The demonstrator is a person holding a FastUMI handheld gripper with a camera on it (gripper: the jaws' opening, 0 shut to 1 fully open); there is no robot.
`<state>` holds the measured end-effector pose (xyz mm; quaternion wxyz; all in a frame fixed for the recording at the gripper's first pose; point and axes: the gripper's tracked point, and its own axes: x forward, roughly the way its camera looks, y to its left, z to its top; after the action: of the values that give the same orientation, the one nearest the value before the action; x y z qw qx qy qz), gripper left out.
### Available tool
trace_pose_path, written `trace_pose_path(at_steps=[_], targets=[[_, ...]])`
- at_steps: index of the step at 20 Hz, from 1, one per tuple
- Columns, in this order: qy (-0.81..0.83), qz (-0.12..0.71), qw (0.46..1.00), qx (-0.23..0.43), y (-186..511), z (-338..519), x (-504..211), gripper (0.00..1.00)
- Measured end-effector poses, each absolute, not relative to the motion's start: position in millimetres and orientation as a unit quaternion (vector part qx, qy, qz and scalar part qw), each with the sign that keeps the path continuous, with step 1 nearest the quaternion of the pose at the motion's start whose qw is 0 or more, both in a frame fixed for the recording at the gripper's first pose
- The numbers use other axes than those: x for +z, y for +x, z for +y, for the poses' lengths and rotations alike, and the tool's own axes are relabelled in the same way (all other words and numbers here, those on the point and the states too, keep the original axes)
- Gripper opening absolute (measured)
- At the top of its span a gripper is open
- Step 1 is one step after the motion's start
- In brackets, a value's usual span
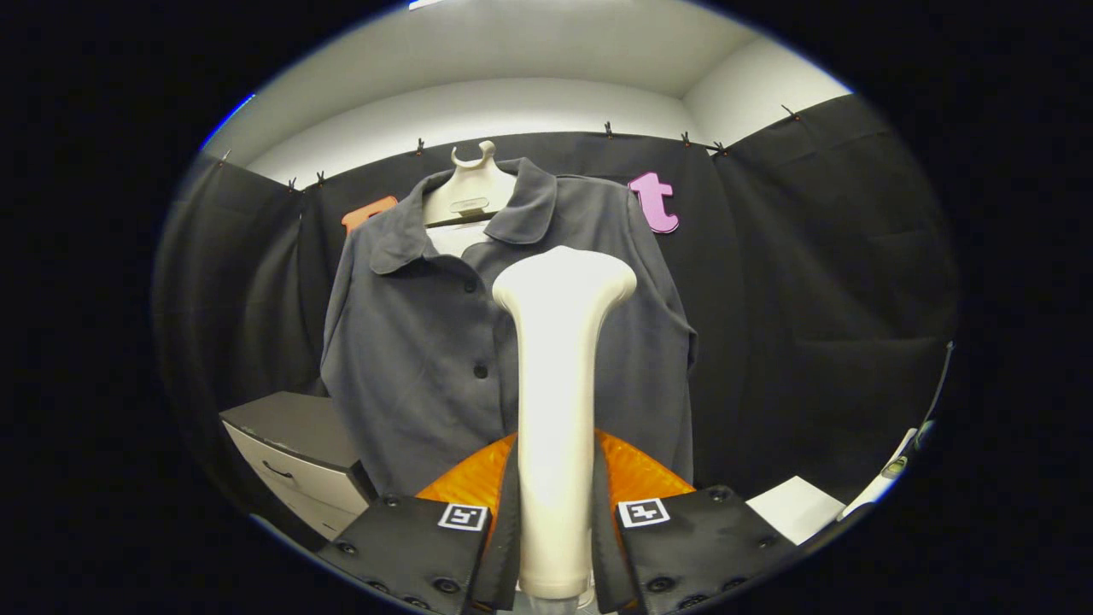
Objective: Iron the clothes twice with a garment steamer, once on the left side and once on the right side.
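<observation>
A dark grey button-up shirt [410,342] hangs on a cream hanger [470,190] against the booth's black wall. A cream garment steamer [557,376] stands upright between my fingers, its handle clamped on both sides. Its flared head reaches up in front of the shirt's chest, just right of the button line. My gripper [555,521] is shut on the steamer's handle. I cannot tell whether the head touches the cloth or hangs a little off it.
A low cabinet with pale drawers [299,461] stands below the shirt's left side. A white surface [798,506] lies to the lower right, with a white object [888,474] beyond it.
</observation>
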<state>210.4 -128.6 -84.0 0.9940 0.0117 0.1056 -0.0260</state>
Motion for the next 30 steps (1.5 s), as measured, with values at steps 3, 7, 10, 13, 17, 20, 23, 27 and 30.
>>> trace_pose_path(at_steps=[3,7,10,13,17,20,23,27,30], targets=[[0.011,0.106,0.994,-0.036,224.4,-141.0,-87.5,0.42],[0.006,0.111,0.993,-0.039,237.8,-146.8,-89.8,0.42],[0.004,0.113,0.993,-0.038,246.5,-145.5,-93.0,0.42],[0.003,0.120,0.992,-0.036,251.2,-144.0,-99.7,0.42],[0.006,0.121,0.992,-0.033,252.7,-144.1,-103.4,0.42],[0.004,0.122,0.992,-0.033,252.6,-144.2,-107.0,0.42],[0.001,0.128,0.991,-0.035,247.0,-143.6,-116.6,0.42],[0.001,0.141,0.989,-0.039,238.5,-142.1,-135.2,0.42],[0.001,0.153,0.987,-0.040,232.6,-140.2,-151.0,0.42]])
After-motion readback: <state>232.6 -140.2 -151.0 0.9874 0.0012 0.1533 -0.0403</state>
